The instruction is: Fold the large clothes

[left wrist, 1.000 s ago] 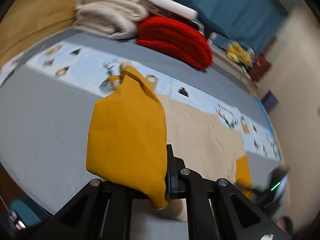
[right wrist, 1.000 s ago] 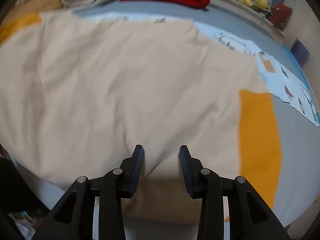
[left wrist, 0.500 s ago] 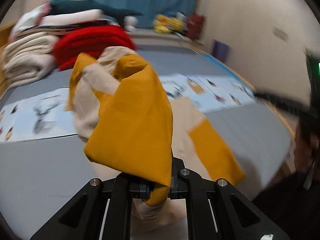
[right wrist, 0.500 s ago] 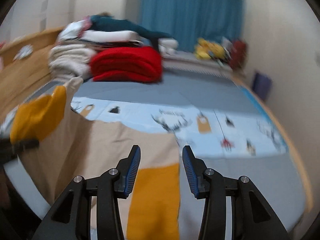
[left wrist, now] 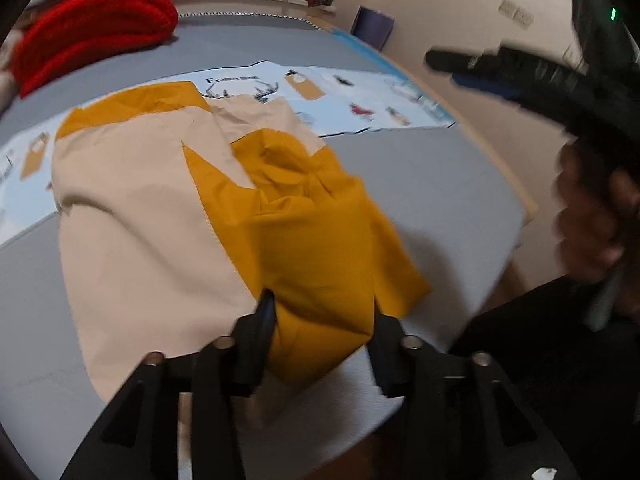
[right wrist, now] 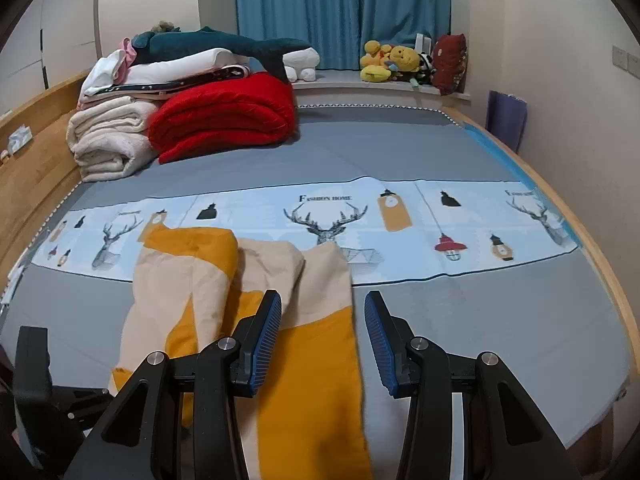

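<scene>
Releasing a fold: the left gripper (left wrist: 324,316) has just been opening, its jaws now apart with a mustard fold of the beige-and-mustard garment (right wrist: 248,280) loose between them. The garment lies half-folded on the grey bed (right wrist: 480,312). The right gripper (right wrist: 323,316) hovers above it, agape, empty. Next, likely regrasp an edge and fold again

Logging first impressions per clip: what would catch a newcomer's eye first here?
The mustard and beige garment sprawls half-folded on the near part of the grey bed. Behind it at the far left, a bright red blanket sits beside stacked cream bedding. Blue curtains fill the back wall.
</scene>
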Action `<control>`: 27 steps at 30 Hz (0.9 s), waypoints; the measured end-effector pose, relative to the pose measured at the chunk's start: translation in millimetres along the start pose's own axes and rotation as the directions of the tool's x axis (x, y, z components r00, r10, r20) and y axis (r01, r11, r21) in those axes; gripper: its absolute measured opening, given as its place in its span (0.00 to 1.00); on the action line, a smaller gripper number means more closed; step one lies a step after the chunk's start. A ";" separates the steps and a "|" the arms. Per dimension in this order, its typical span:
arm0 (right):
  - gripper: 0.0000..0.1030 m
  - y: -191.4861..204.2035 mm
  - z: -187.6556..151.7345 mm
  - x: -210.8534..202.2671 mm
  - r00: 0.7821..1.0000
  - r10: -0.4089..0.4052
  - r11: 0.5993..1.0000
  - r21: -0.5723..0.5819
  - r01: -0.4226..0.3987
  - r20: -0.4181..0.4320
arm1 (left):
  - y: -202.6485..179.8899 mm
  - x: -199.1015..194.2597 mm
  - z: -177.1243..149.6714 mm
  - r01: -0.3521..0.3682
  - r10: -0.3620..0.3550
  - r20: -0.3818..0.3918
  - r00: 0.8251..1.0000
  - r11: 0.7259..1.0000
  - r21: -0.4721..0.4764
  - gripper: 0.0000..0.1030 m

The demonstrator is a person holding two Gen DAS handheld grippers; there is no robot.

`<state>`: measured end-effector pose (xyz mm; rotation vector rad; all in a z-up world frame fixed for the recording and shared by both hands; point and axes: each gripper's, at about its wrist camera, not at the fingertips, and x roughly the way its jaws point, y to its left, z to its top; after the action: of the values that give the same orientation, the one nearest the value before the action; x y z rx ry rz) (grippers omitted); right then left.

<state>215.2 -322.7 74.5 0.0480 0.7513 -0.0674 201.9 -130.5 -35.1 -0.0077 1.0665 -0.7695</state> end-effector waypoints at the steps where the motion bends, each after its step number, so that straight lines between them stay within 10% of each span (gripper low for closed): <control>1: 0.44 1.8 -0.4 0.3 1.000 0.004 1.000 -0.001 -0.004 -0.001 | 2.3 -7.6 0.6 0.016 -0.015 0.017 1.000 1.000 -0.015 0.45; 11: 0.44 11.1 -2.8 2.7 0.997 0.068 0.997 0.045 -0.067 -0.023 | 58.8 -70.3 0.6 -0.017 0.066 0.201 0.977 0.972 -0.235 0.46; 16: 0.45 17.3 -7.3 13.1 0.986 0.144 0.988 0.071 -0.139 -0.079 | 115.5 -78.3 -10.8 -0.233 0.317 0.118 0.941 0.862 -0.450 0.44; 21: 0.54 23.4 -16.6 39.9 0.943 0.272 0.959 0.132 -0.250 -0.193 | 155.3 -85.1 -25.3 -0.258 0.362 0.059 0.930 0.760 -0.596 0.44; 27: 0.60 34.3 -34.5 76.7 0.876 0.334 0.941 0.170 -0.292 -0.347 | 152.2 -80.4 -25.4 -0.269 0.361 0.049 0.931 0.771 -0.578 0.44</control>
<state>250.3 -289.5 -2.4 0.2978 1.1115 0.2171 247.2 37.5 -40.0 -0.3827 1.0742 -0.1190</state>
